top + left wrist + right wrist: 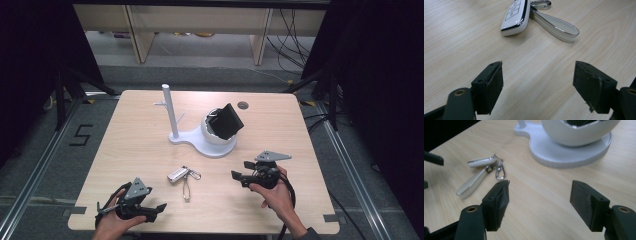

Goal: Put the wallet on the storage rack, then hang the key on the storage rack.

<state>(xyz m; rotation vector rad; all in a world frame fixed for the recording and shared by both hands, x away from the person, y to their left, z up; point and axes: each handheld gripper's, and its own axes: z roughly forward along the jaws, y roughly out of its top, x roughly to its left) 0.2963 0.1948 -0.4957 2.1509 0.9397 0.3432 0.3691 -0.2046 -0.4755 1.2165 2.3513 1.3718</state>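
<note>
A white car key fob (177,174) (514,16) (481,161) lies on the wooden table, joined to a white strap loop (186,190) (557,24) (471,184) and a metal clip (499,171). My left gripper (157,211) (537,83) rests at the front left, open and empty, its jaws pointing toward the fob. My right gripper (240,170) (539,200) sits at the front right, open and empty, aimed left toward the fob and the stand. A white stand (210,142) (564,152) with a bowl holds a black wallet-like object (226,121).
A white upright post (169,111) with small pegs rises from the stand's base. A round cable hole (243,105) sits near the table's far edge. Shelving and cables lie on the floor beyond the table.
</note>
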